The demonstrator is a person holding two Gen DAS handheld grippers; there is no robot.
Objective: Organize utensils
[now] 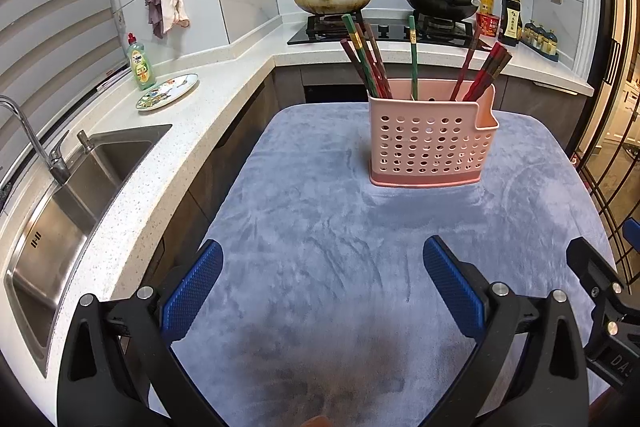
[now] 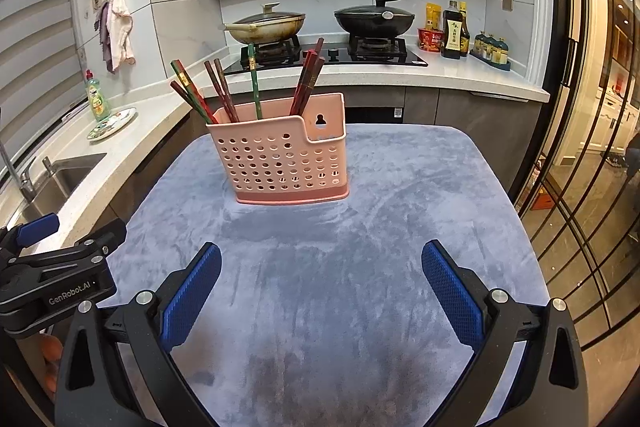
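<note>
nearest in each wrist view is the claw itself. the left gripper [image 1: 322,267] stands spread wide with nothing between its blue pads, over bare grey cloth [image 1: 320,227]. the right gripper [image 2: 320,269] is likewise spread as wide as it goes and empty; its neighbour shows at nine o'clock in the right wrist view, and on that black body the lettering "genrobot.ai" can be read. in the left wrist view the other claw's body sits at four o'clock, with the letters "da" legible before the edge cuts them off.

further out on the cloth stands the pink holder [image 1: 430,143], upright and perforated. from the left claw it lies at about one o'clock; from the right claw at about eleven o'clock [image 2: 282,155]. so it sits between the two, and neither hand looks clearly nearer. the chopsticks [image 1: 370,63] stand in it with their long axes near vertical, fanning outward at the tops, in loose clusters at left, middle and right. no utensil lies loose on the cloth, so the sorting looks done or close to it.

beyond, a green dish soap bottle [image 1: 141,63] and a dark sauce bottle [image 2: 454,31] carry labels too small to read.
</note>
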